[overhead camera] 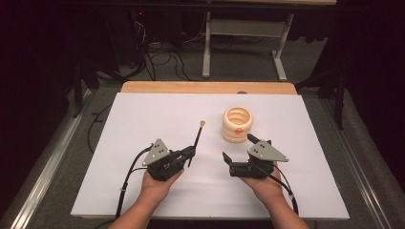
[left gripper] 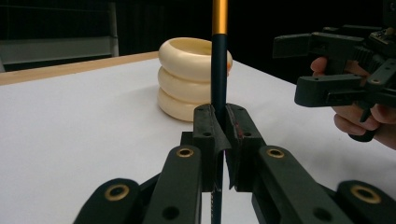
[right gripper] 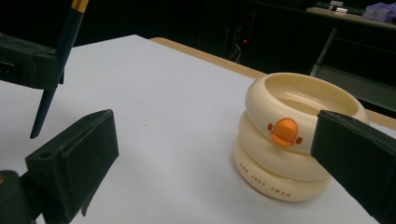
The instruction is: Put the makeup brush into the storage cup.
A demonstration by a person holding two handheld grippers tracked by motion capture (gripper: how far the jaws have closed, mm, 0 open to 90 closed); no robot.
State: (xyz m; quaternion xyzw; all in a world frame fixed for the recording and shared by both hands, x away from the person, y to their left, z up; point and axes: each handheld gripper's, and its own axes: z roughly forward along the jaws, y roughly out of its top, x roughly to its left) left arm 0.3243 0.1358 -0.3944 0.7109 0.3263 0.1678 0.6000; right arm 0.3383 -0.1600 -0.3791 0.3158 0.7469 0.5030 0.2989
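1. A white table (overhead camera: 143,191) lies under a high camera, with a person's two forearms entering from 6 o'clock, each hand holding a black gripper.
2. The left gripper (overhead camera: 191,152) sits at about 7 o'clock from the table's middle. Its jaws are pressed together, pinching a slim dark brush (overhead camera: 197,141) low on its handle.
3. From that grip the brush runs up toward 12 o'clock, ending in a small tan tip. In the left gripper view its dark handle (left gripper: 218,74) rises straight between the jaws to a gold band.
4. The right gripper (overhead camera: 239,149) sits at about 5 o'clock from the table's middle, its jaws spread wide with nothing between them.
5. A cream holder of three stacked rings (overhead camera: 237,124), with an orange button on its side, stands at 12 o'clock from the right gripper. One jaw tip lies just beside its base; whether it touches I cannot tell.
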